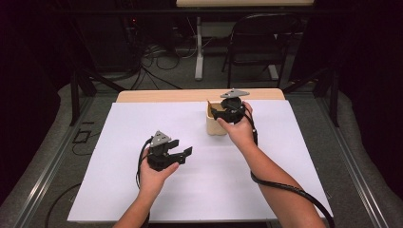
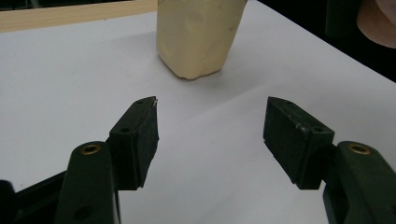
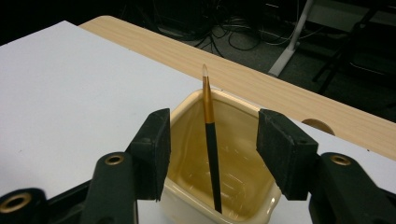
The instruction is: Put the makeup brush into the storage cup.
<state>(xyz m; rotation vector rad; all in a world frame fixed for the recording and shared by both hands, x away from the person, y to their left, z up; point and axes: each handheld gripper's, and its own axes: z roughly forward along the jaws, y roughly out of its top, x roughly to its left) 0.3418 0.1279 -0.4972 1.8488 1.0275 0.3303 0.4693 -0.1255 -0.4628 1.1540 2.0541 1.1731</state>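
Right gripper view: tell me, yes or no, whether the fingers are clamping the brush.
No. The brush stands in the cup, leaning on its far rim, with clear gaps to both fingers of the right gripper.

A light wooden counter (image 1: pixel 142 96) carries a large white board (image 1: pixel 214 190) that covers nearly all of it, leaving a wood strip bare along the far edge. A cream ceramic cup (image 1: pixel 214 124) stands on the board, near that far edge.

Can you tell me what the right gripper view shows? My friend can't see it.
A thin black-and-gold stick stands leaning inside a cream cup, between the open right gripper without touching its pads. The cup sits on a white table with a wooden edge behind it.
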